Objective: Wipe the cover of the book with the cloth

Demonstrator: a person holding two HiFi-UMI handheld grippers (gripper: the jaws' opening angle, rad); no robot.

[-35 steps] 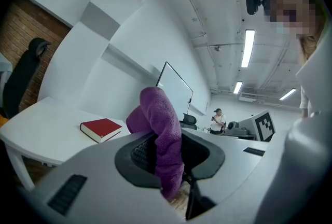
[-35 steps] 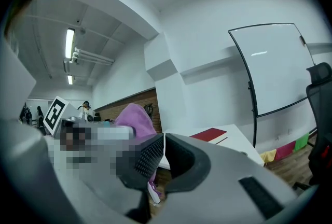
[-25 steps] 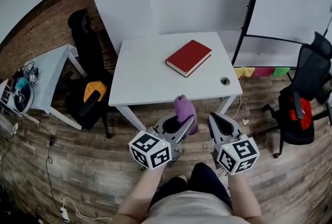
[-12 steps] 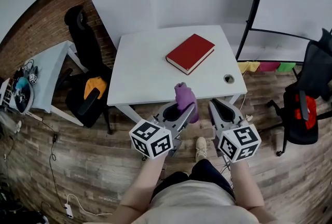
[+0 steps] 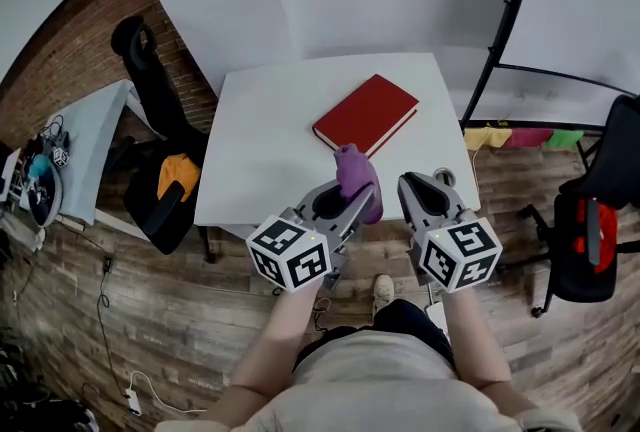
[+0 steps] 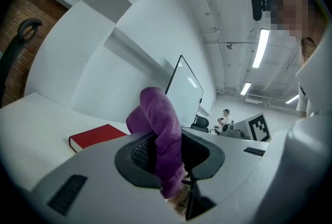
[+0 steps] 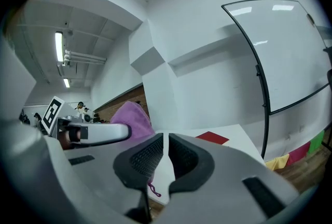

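The left gripper (image 5: pixel 350 208) is clamped on the purple cloth (image 5: pixel 356 182), which rises out of its jaws in a soft bunch, with a short tail hanging below the pads. Just right of it, the right gripper (image 5: pixel 414 190) has its jaws drawn together to a thin slit with nothing between them. Both hang over the near edge of the white table (image 5: pixel 255 150). The red book (image 5: pixel 366 114) lies closed and flat on the tabletop just beyond the cloth, toward the far right, at an angle to the table's edges. The cloth looks light and limp, so it will likely fold and drag; the free bunch above the pads is the part to press on the cover. The book seems a stiff hardback, probably smooth, and it may slide on the bare top under a push. The empty gripper could steady it at its near corner. Only the head view shows the book's angle and how it sits on the table. The left gripper view alone shows the cloth pinched across the pads. The right gripper view shows its own closed slit and only a sliver of red.
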